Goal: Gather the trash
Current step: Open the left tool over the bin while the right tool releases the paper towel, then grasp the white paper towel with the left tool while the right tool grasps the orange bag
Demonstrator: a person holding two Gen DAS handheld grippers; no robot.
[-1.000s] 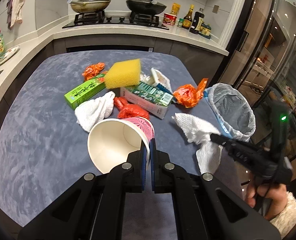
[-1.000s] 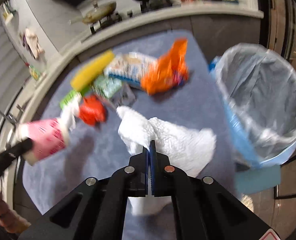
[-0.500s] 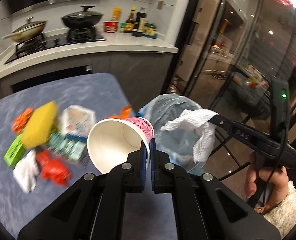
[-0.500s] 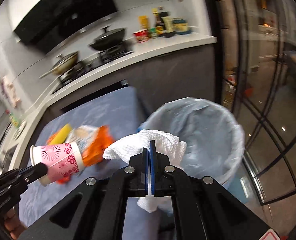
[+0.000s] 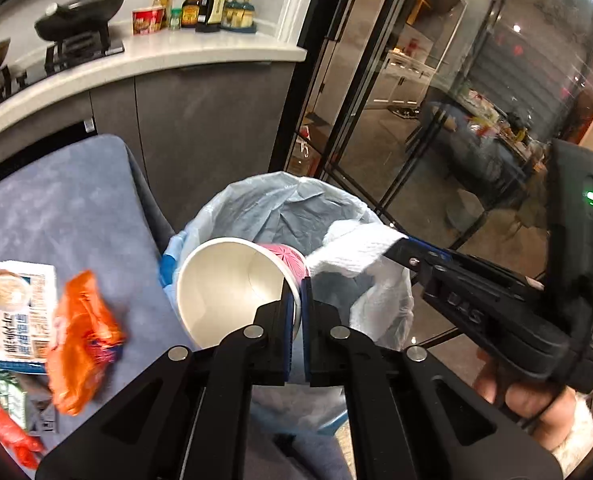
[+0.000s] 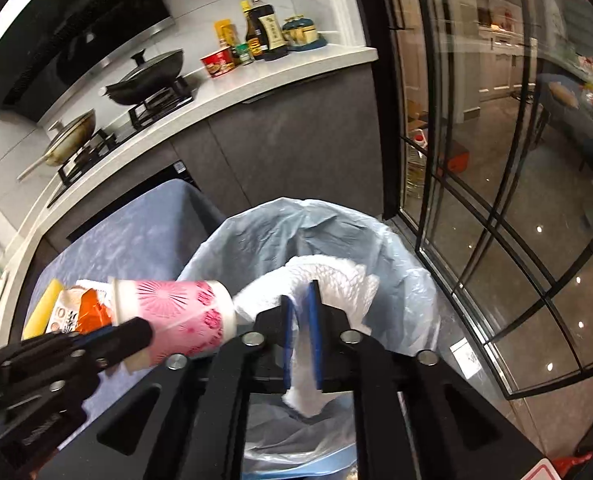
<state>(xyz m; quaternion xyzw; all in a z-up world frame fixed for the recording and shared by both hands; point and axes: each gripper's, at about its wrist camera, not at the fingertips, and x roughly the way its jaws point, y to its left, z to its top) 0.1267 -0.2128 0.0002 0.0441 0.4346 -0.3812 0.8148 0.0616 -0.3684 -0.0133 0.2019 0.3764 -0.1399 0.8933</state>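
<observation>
You are holding both grippers over the trash bin (image 6: 396, 248), a blue bin lined with a pale plastic bag, standing just beside the corner of the grey-blue table (image 5: 56, 208). Your left gripper (image 5: 298, 304) is clenched on the rim of a paper cup (image 5: 224, 284), white inside and pink-patterned outside, which lies on its side in the air with its base over the bin's mouth. Your right gripper (image 6: 299, 312) is above the bin too, and its jaws are opening: the white paper towel (image 6: 328, 280) hangs between the blue pads with a gap showing on either side, so the pads no longer press it and it looks about to drop into the liner. Neither piece is inside the bin yet, and no trash can be seen in the part of the liner that shows. On the table, well apart from the bin, an orange wrapper (image 5: 80, 332), a printed box (image 5: 16, 316), a red wrapper (image 5: 8, 428) and a yellow sponge (image 6: 42, 308) are left to collect, so most of the job looks to lie ahead.
</observation>
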